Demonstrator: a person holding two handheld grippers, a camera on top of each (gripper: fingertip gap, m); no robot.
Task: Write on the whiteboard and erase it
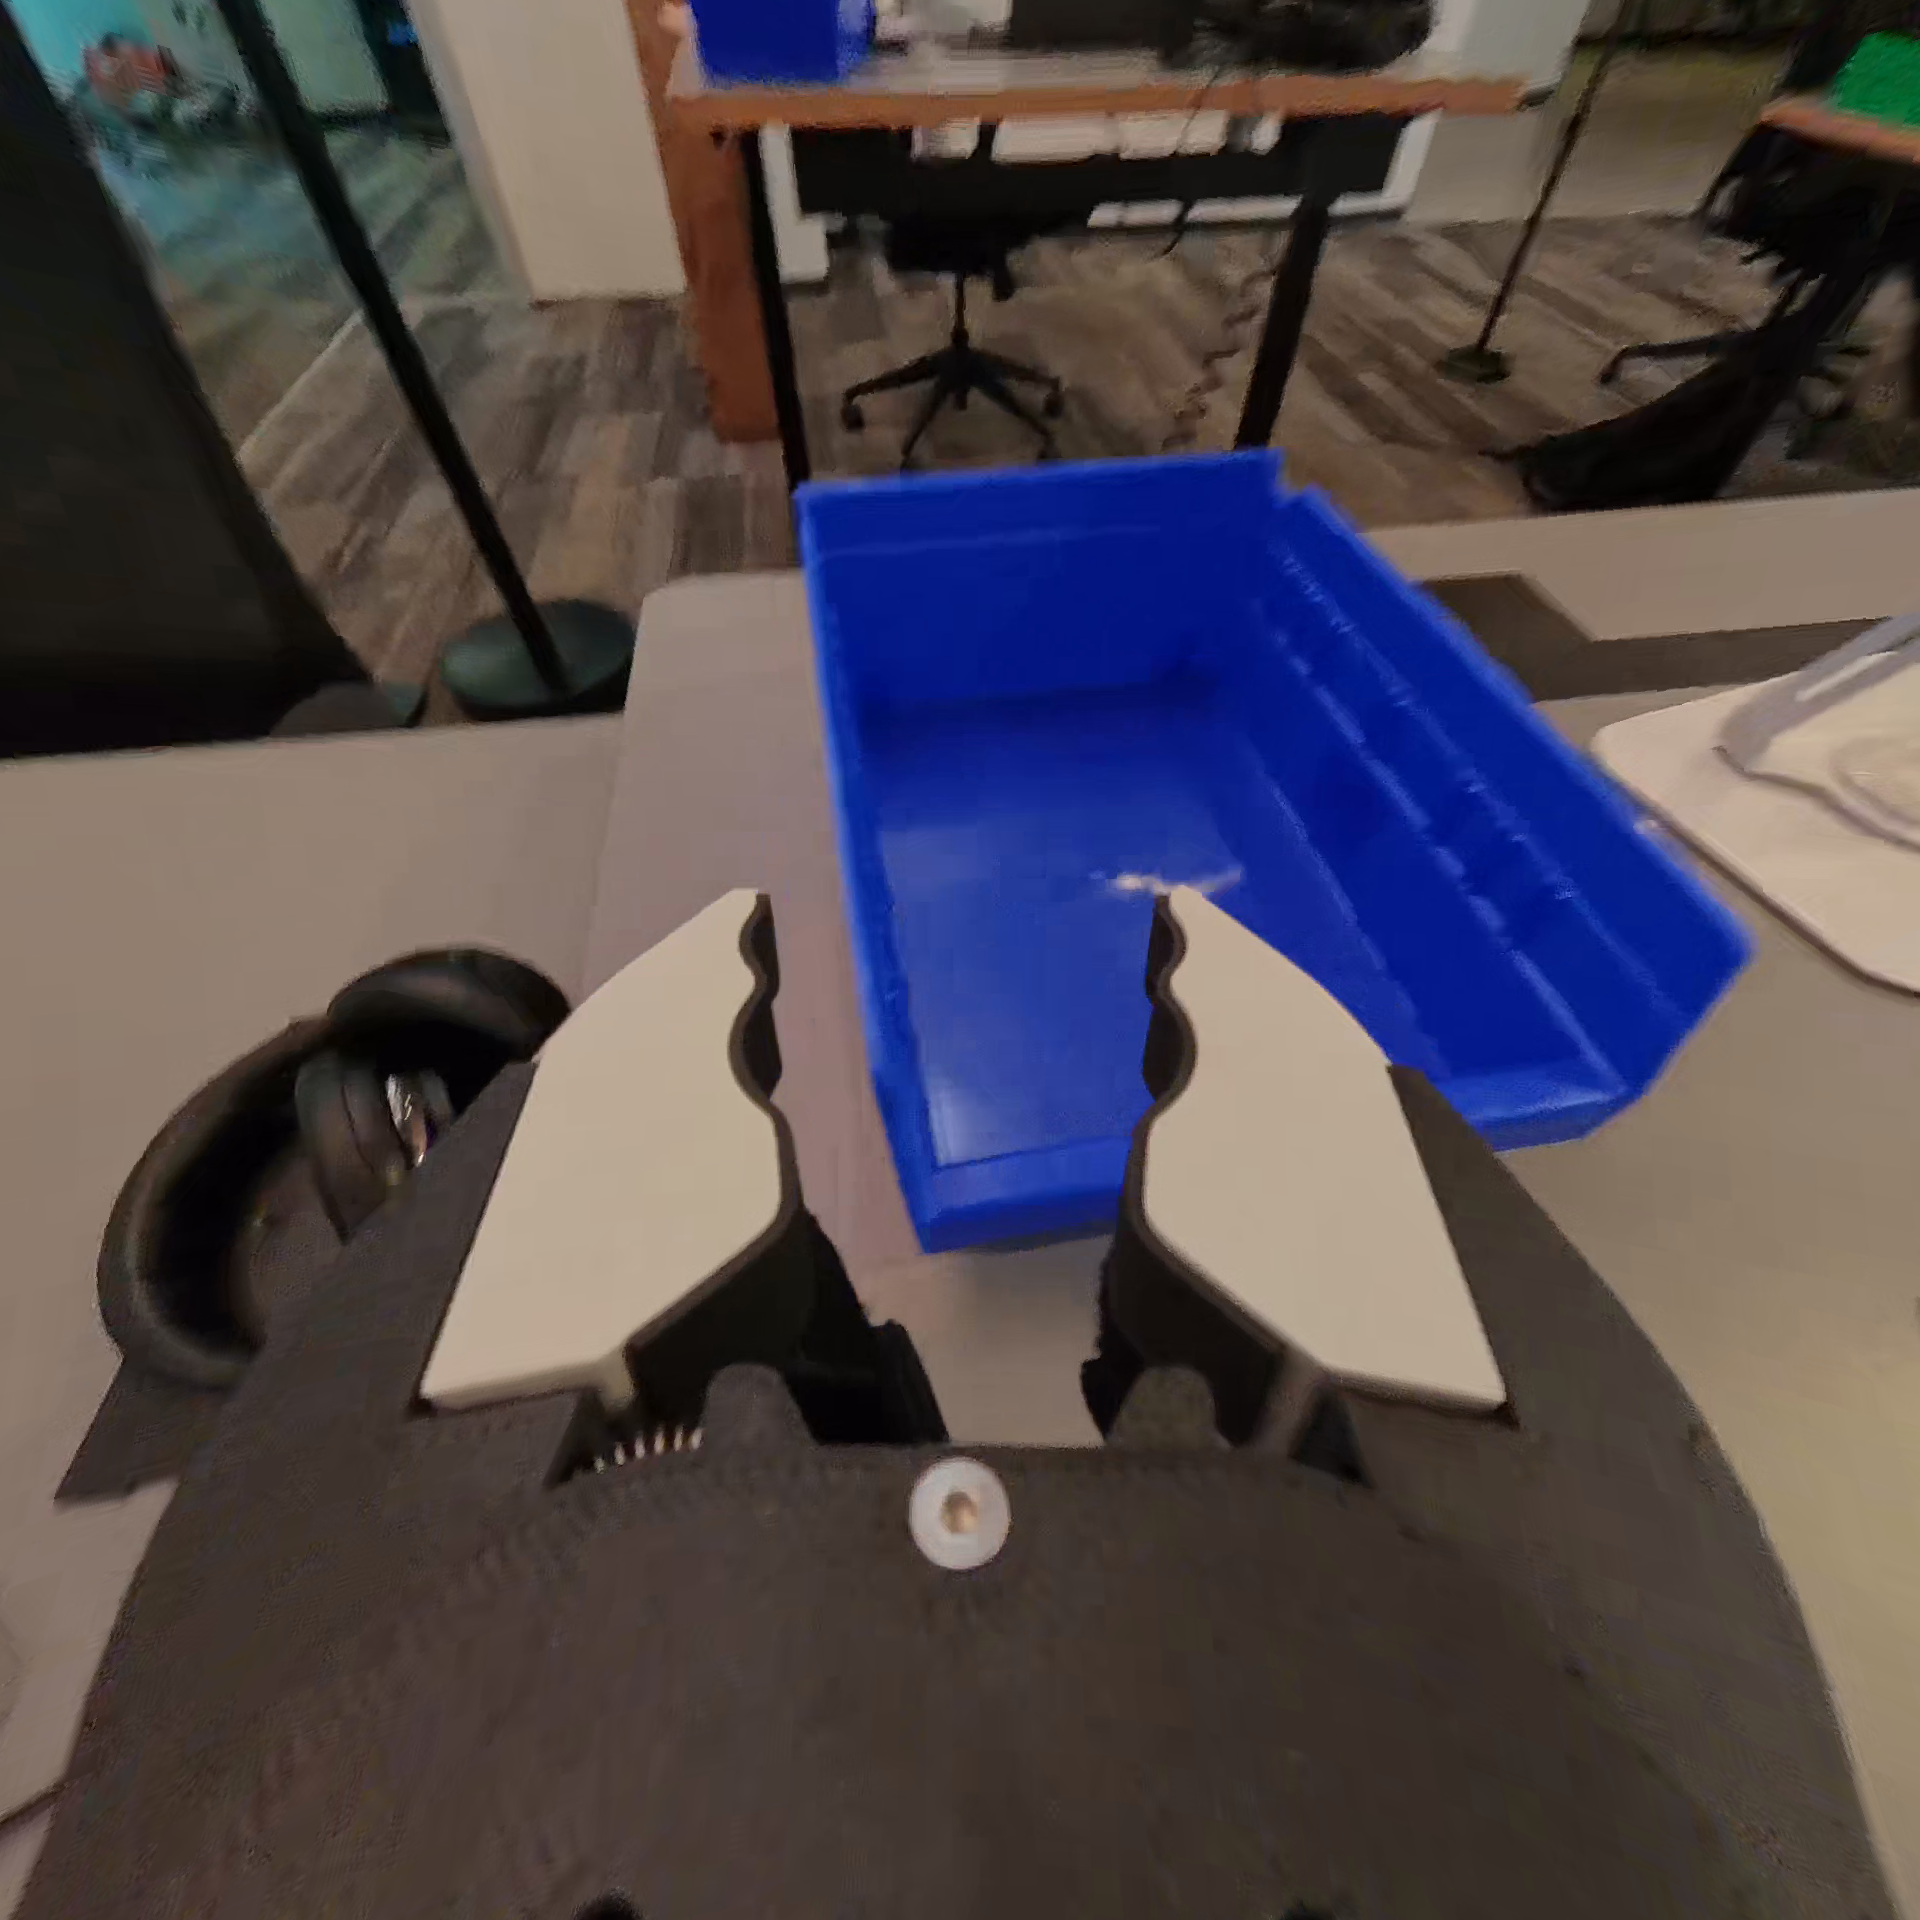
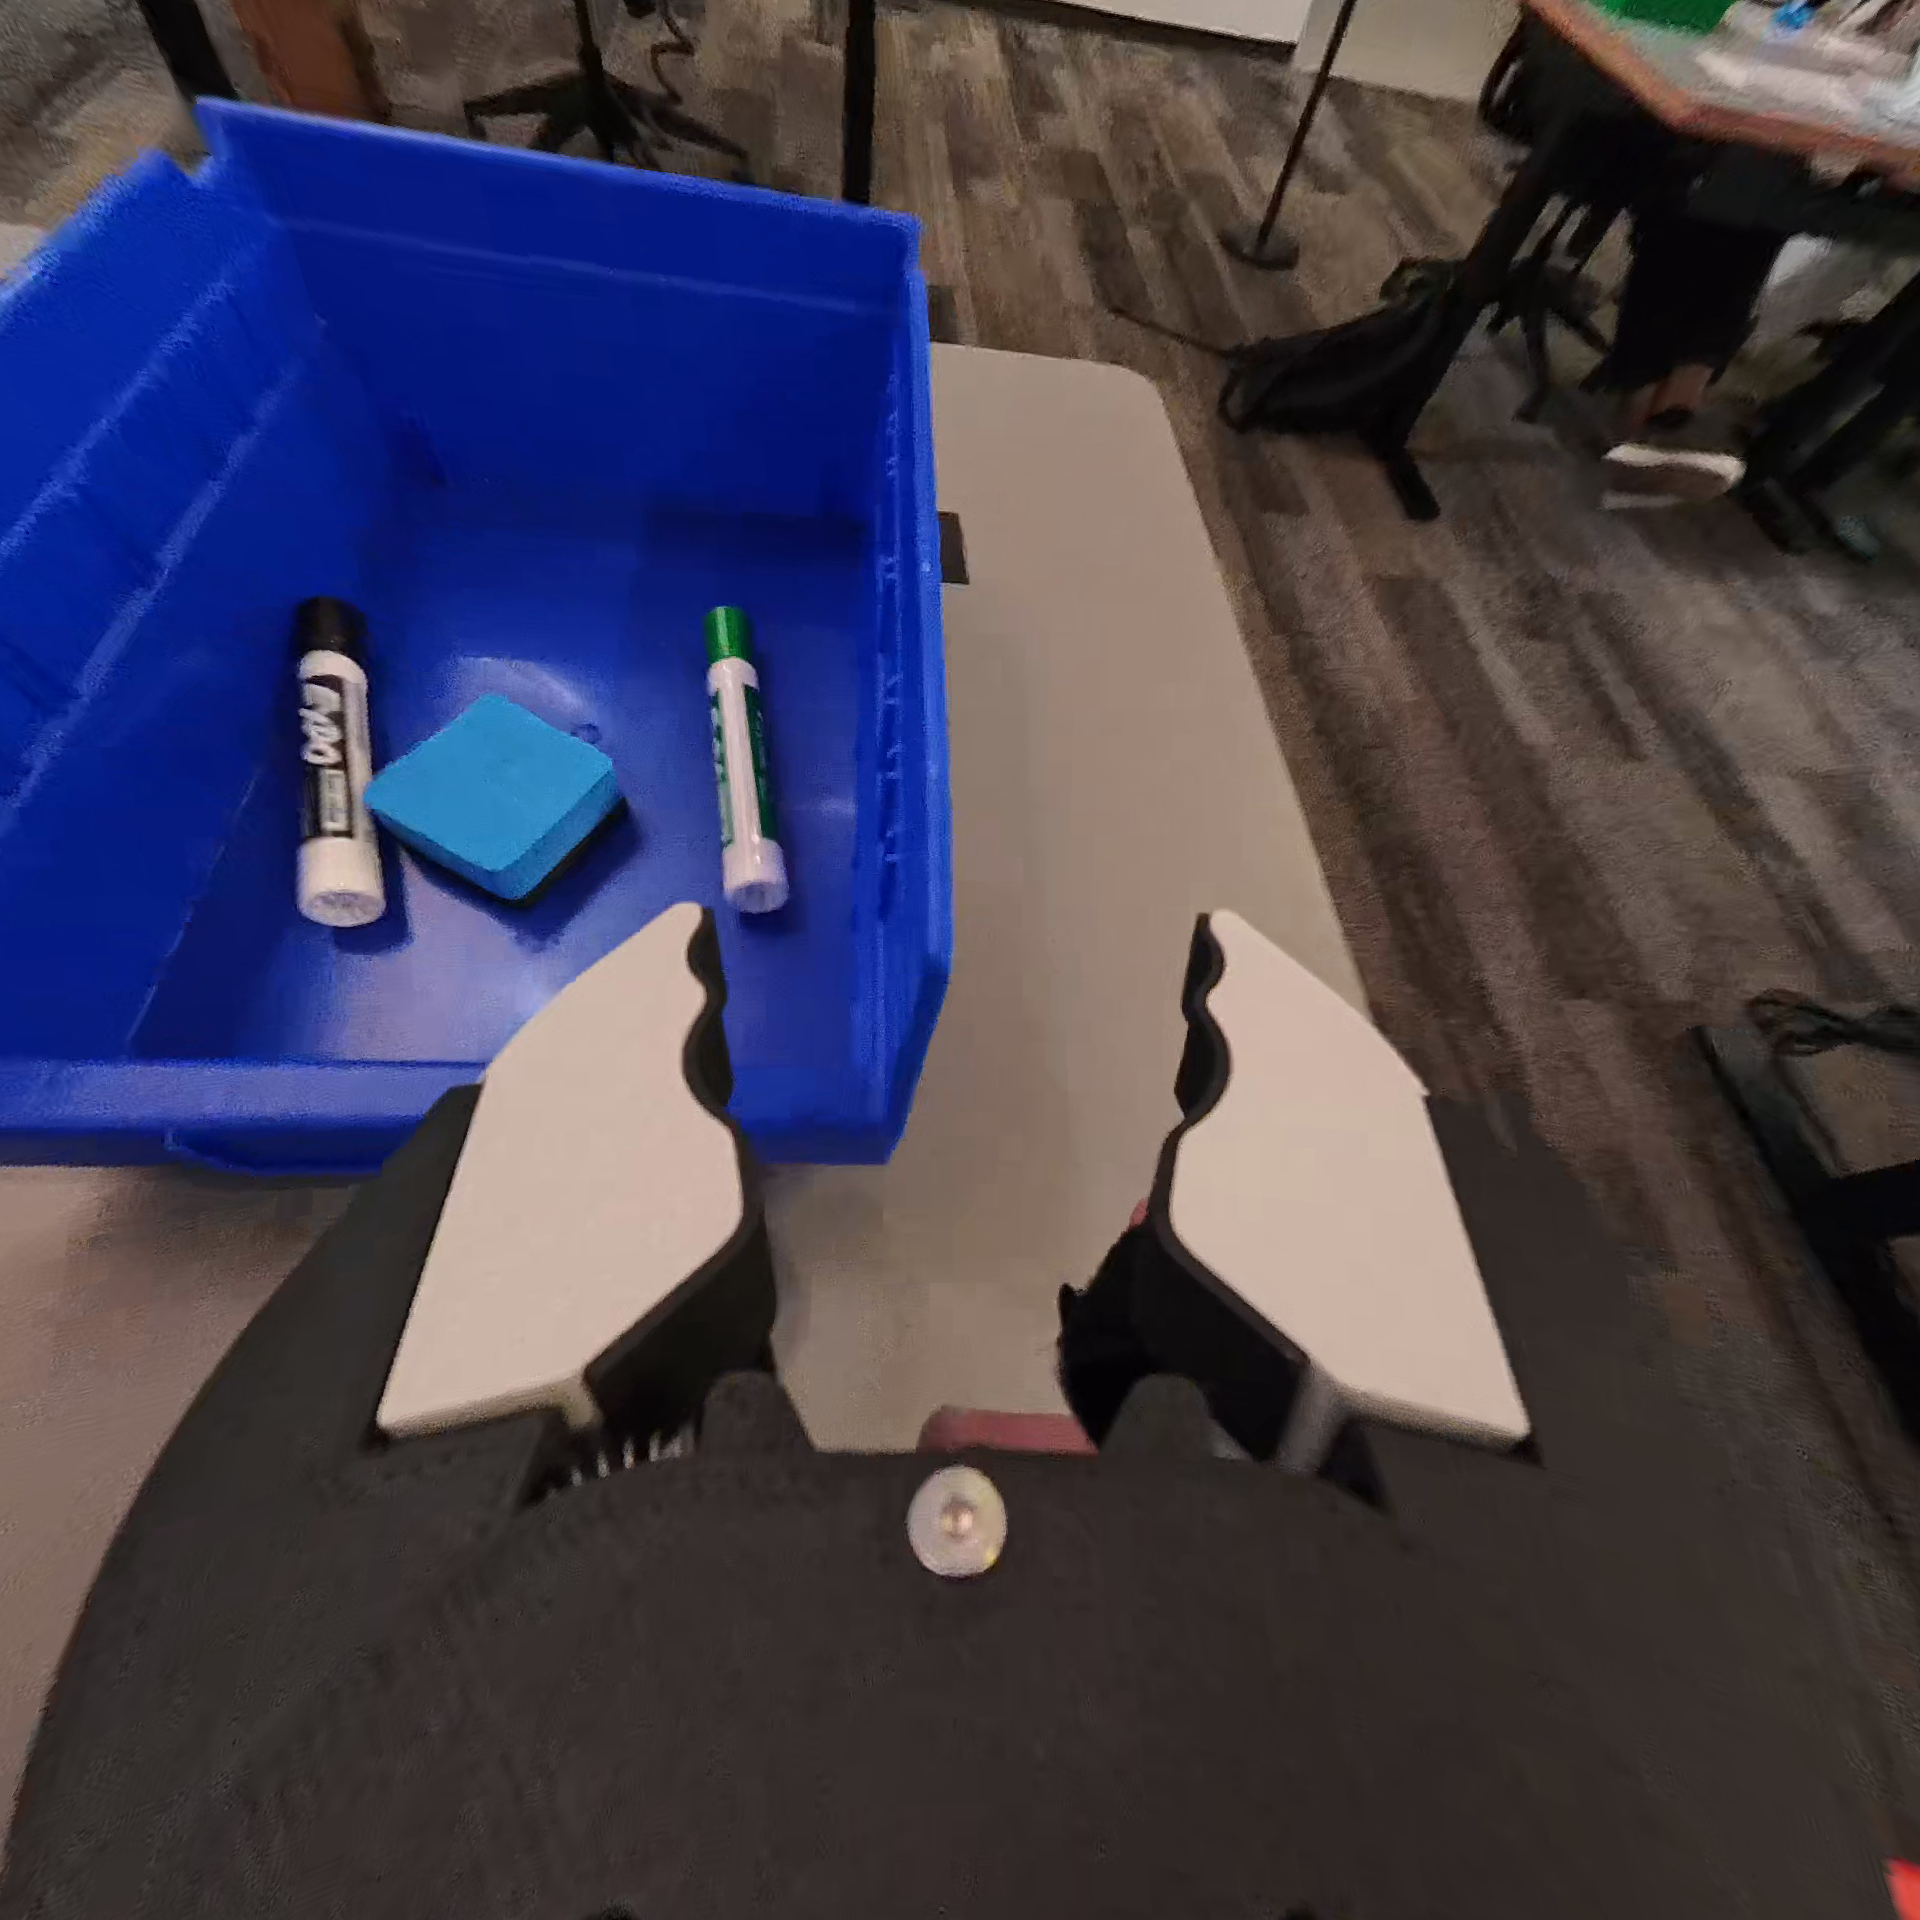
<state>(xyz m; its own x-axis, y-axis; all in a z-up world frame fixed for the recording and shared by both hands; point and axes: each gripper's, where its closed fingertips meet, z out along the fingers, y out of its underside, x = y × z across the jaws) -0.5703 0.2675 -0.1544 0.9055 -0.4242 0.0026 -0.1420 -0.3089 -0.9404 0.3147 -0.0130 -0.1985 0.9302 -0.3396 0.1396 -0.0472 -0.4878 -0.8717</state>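
Left gripper spread w/ nothing between its wavy black pads, blocking the near part of a blue plastic bin whose visible floor looks bare; whiteboard cut off at right edge. Right gripper also spread, bare, over grey table. Only the right view shows the bin's contents: black marker, square blue eraser, green marker.

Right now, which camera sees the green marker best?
The right wrist view: the green marker lies in plain sight on the blue bin floor, beside the eraser. The left wrist view shows no marker.
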